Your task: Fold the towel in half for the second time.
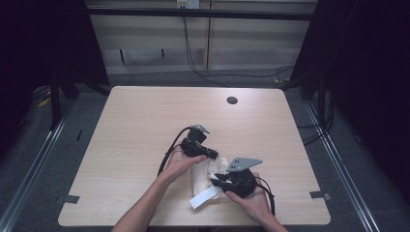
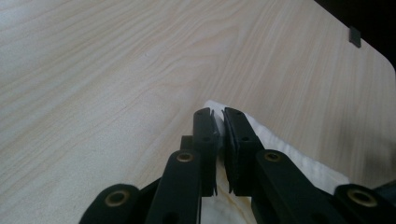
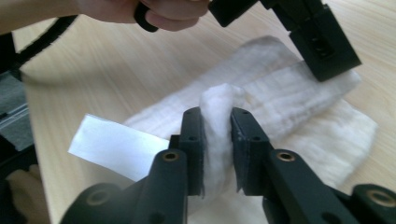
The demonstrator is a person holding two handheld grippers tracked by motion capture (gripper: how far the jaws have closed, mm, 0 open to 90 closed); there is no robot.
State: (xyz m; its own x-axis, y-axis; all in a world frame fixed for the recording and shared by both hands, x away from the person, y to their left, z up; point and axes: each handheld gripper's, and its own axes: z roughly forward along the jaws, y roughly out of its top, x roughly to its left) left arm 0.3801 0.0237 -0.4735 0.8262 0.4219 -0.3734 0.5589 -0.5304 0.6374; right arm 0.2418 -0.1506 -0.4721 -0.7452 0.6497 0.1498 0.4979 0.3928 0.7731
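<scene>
**Both grippers pinching a white cloth near the front edge**

Pale wood-grain bench [image 1: 145,125] with rounded corners, dark floor around it, a small round hole [image 1: 232,100] near the far edge.

Left gripper [image 1: 212,155]: jaws pressed nearly together, a thin edge of the white cloth [image 1: 205,171] caught between the pads. In the left gripper view the left gripper [image 2: 219,126] has only a sliver of gap at the tips, with the cloth [image 2: 285,149] running out past its right jaw onto the wood.

Right gripper [image 1: 217,182]: jaws a little apart and pinching a raised fold of the cloth. In the right gripper view the right gripper [image 3: 215,122] has a bunched ridge of cloth [image 3: 289,102] standing up between both pads, touching each. Left gripper [image 3: 327,46] comes in from the top there, tip down on the cloth's far part.

Cloth lies flat on the bench, right of centre and close to the front edge, between the two hands. White paper tag [image 1: 204,196] sticks out from its front left side, toward the front edge; the tag [image 3: 116,147] is seen just left of the right gripper's jaws.

Forearms enter from the front edge; cable [image 1: 170,147] loops off the left gripper.
</scene>
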